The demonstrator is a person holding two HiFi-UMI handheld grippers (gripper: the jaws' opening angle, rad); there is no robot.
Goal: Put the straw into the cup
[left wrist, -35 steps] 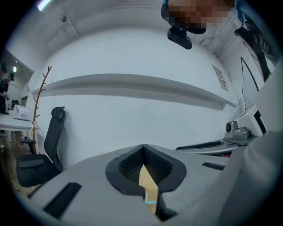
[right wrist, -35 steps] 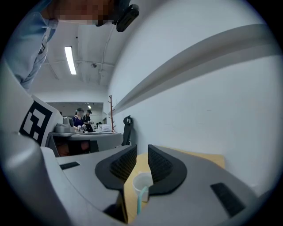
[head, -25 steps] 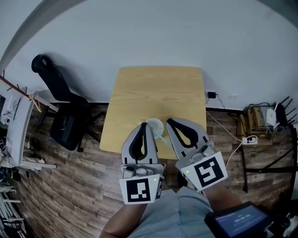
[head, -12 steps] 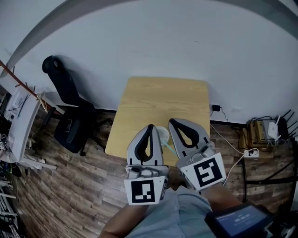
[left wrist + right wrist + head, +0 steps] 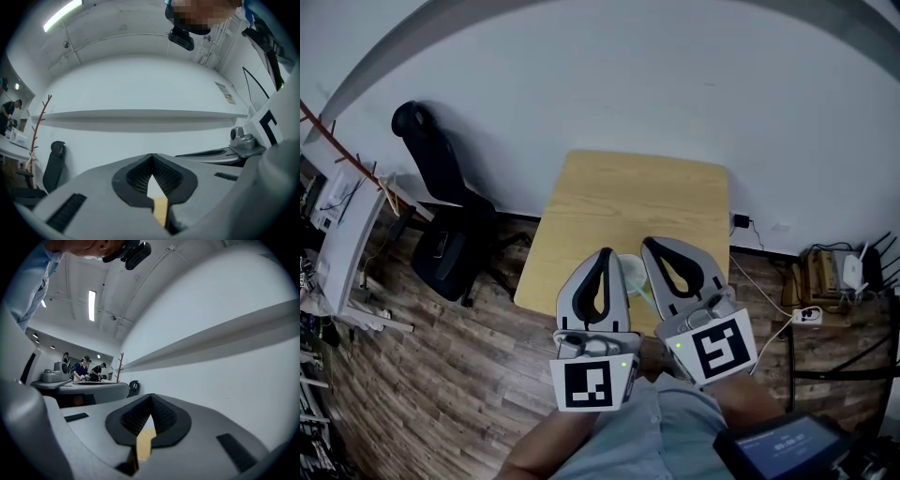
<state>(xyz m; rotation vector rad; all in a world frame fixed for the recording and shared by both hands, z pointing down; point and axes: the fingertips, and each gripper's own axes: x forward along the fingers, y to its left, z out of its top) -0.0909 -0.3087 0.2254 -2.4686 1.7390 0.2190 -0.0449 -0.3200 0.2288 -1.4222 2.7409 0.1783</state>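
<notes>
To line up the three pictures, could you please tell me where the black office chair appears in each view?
Head view: the black office chair is at left, beside the table.
Left gripper view: lower left, against the white wall.
Right gripper view: small and dark, near the centre.
Shared landmark: the white wall behind it.

Readable text: none.
- Left marker (image 5: 589, 386), on the left hand-held gripper (image 5: 606, 251): black-and-white squares, no letters.
- Right marker (image 5: 718, 349), on the right hand-held gripper (image 5: 645, 242): likewise.
- Wall notice (image 5: 227, 93): print too small to read.
- Blue screen (image 5: 783, 448), nearer than the counter (image 5: 628, 187): writing blurred.
</notes>
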